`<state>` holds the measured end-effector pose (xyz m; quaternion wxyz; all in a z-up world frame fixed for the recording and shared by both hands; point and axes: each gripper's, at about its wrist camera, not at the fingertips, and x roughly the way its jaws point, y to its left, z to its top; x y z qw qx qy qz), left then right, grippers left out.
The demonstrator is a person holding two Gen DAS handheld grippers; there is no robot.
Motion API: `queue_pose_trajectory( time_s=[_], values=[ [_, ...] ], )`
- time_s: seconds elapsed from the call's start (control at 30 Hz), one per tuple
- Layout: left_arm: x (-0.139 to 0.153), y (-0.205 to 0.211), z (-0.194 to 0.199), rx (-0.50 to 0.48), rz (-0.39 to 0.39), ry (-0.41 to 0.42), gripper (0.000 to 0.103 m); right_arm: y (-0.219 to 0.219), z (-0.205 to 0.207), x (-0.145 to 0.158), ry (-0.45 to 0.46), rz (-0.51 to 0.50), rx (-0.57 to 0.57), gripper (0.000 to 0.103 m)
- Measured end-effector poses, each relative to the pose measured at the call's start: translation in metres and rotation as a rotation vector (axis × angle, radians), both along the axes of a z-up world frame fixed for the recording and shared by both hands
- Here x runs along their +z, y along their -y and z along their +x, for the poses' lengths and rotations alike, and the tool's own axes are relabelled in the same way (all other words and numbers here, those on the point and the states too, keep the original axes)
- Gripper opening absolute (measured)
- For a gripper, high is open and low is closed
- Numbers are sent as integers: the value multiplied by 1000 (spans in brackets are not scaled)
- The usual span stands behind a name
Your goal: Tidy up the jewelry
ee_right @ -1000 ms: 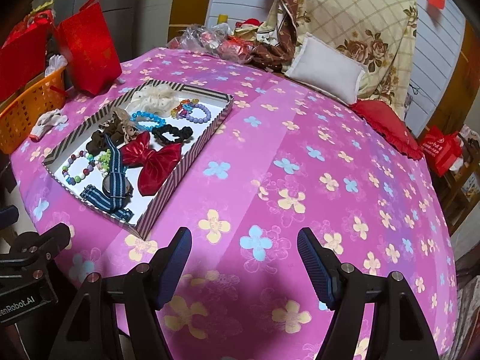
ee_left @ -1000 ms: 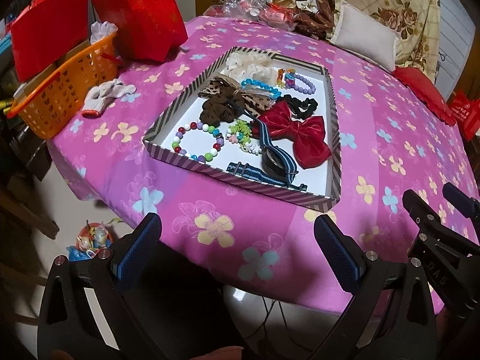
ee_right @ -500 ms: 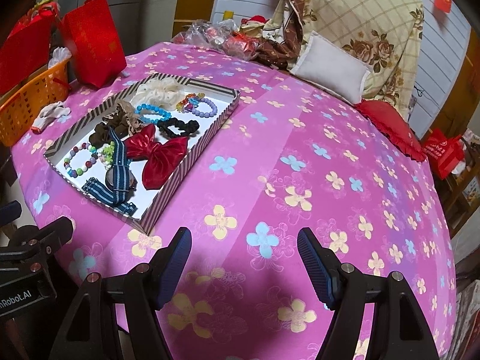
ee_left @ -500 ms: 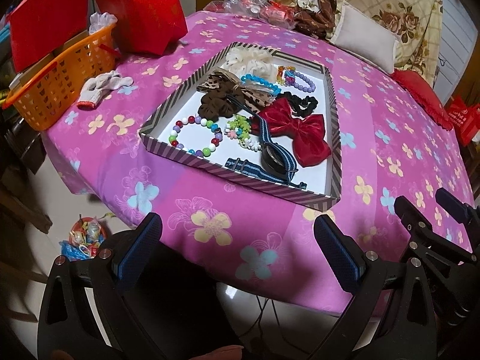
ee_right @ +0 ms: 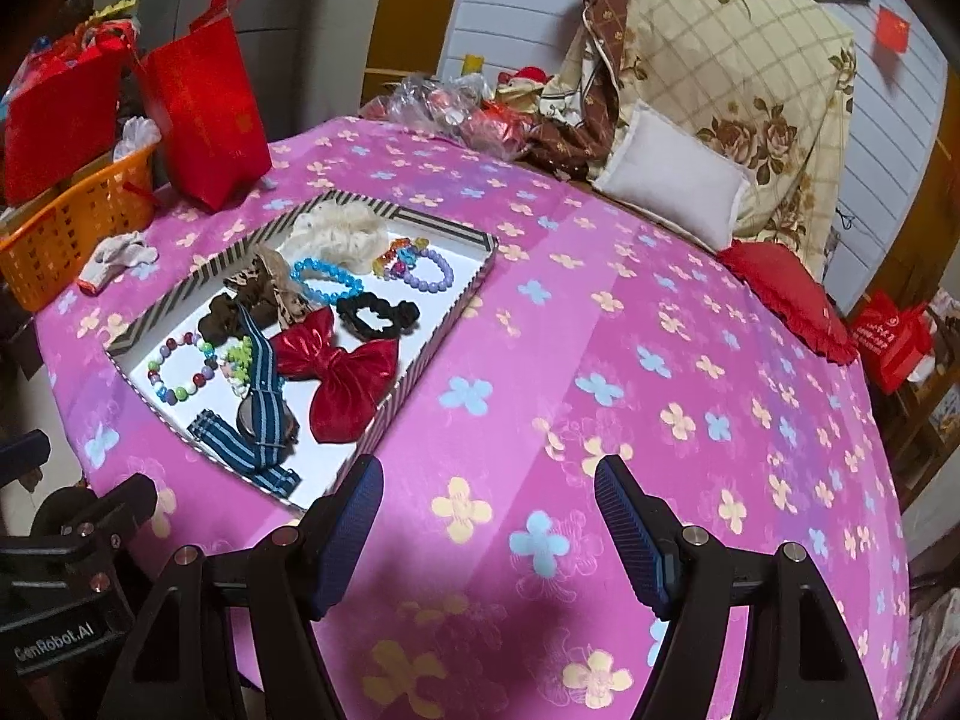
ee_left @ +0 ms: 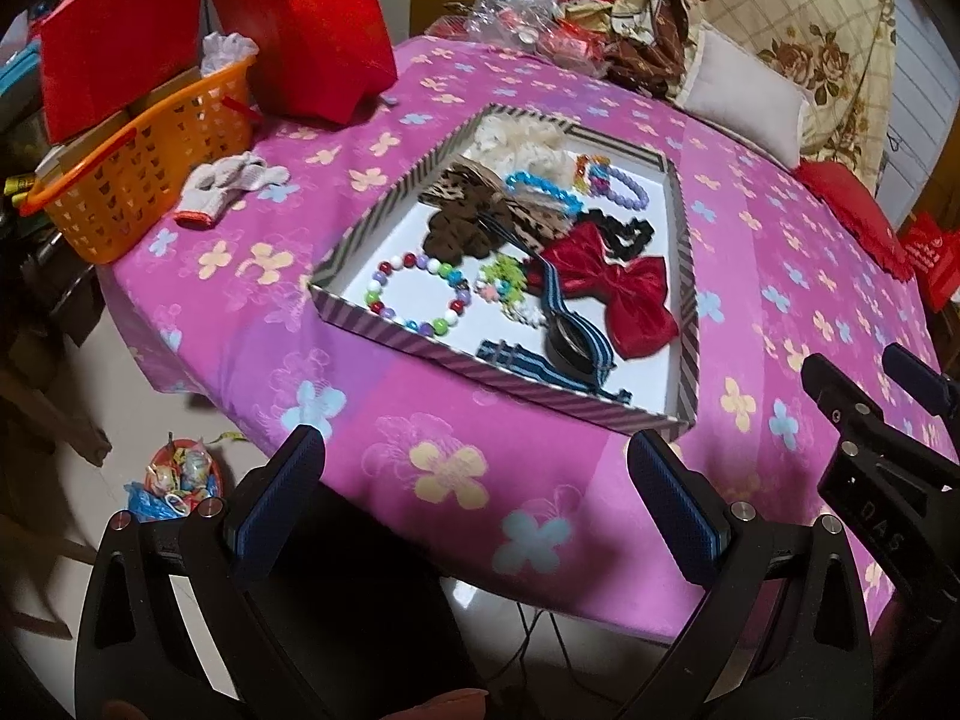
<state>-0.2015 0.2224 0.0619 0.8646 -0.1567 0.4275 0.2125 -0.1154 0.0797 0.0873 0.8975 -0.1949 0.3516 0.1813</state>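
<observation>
Round table under a pink tablecloth (ee_left: 540, 90) printed with yellow, blue and white flowers. On it, towards the near left edge, a shallow striped tray (ee_left: 384, 213) with a white floor, tilted corner-on to both cameras. Inside, crowded together and partly overlapping:

- Cream scrunchie (ee_right: 339, 234) in the far corner.
- Red satin bow (ee_left: 624, 288) on the right half, lying flat, touching the black scrunchie (ee_right: 375, 317) behind it.
- Brown scrunchie (ee_left: 459, 237) mid-tray, with a leopard-print bow (ee_left: 462, 189) just behind.
- Blue striped watch strap (ee_right: 264, 387) running from the brown scrunchie to the near rim, dark watch face about midway.
- Multicoloured bead bracelet (ee_left: 417, 294) in the near left corner, lying open as a ring.
- Turquoise bead bracelet (ee_right: 327, 279) and lilac bead bracelet (ee_right: 429, 273) near the far right side, a small cluster of bright beads between them.
- Small green and pale charm bracelet (ee_left: 504, 285) beside the strap.

Left gripper (ee_left: 474, 486) hanging off the near table edge, jaws spread wide, nothing between them; tray just ahead, slightly right of centre, untouched. Right gripper (ee_right: 489, 510) over bare cloth right of the tray, jaws likewise parted and empty; tray's near corner just beside the left finger, remaining jewelry well to the left.
</observation>
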Motion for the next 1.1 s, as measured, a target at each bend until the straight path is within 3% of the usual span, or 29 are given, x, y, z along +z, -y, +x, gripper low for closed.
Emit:
queue_pose_trajectory(
  time_s=[0.67, 1.1],
  values=[
    [2, -6, -2, 22, 7, 11, 102, 3, -2, -10, -41, -4, 4, 71],
    [16, 8, 5, 19, 78, 13, 100, 29, 3, -12, -60, 41, -24, 71]
  ],
)
